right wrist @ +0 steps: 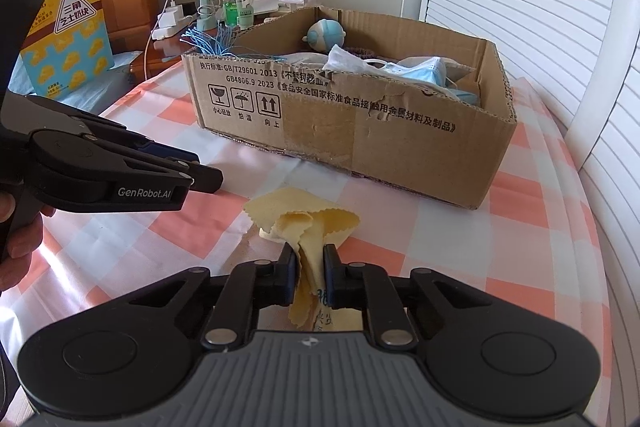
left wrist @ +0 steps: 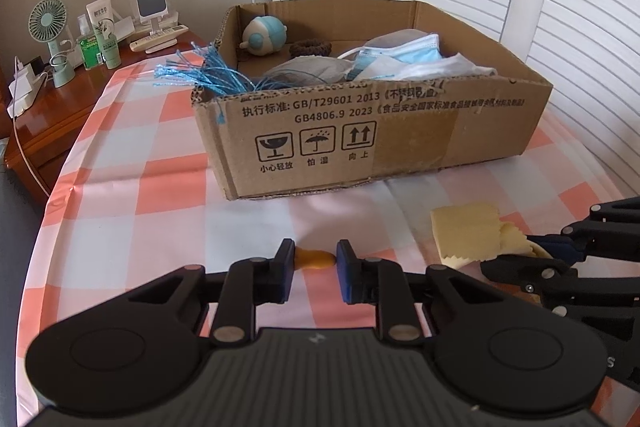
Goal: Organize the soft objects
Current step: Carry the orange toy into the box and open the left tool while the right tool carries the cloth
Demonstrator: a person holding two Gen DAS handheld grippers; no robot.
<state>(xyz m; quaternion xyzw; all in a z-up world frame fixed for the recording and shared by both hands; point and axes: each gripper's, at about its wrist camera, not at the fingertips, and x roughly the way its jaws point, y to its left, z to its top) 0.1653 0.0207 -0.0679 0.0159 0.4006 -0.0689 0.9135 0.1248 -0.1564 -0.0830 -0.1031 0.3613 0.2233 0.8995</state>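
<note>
Our right gripper [right wrist: 310,259] pinches the soft yellow cloth [right wrist: 308,215] on the checked table [right wrist: 480,227], our left gripper [left wrist: 316,261] pinches a small orange rubbery thing [left wrist: 316,259], and both must go into the half-full brown cardboard box [right wrist: 360,131]

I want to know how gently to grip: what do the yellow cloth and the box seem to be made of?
Yellow cloth: thin, matte, probably microfibre; it folds limply and has pinked zigzag edges. Box: brown corrugated cardboard, matte; fluted edges show and the rim is torn.
</note>
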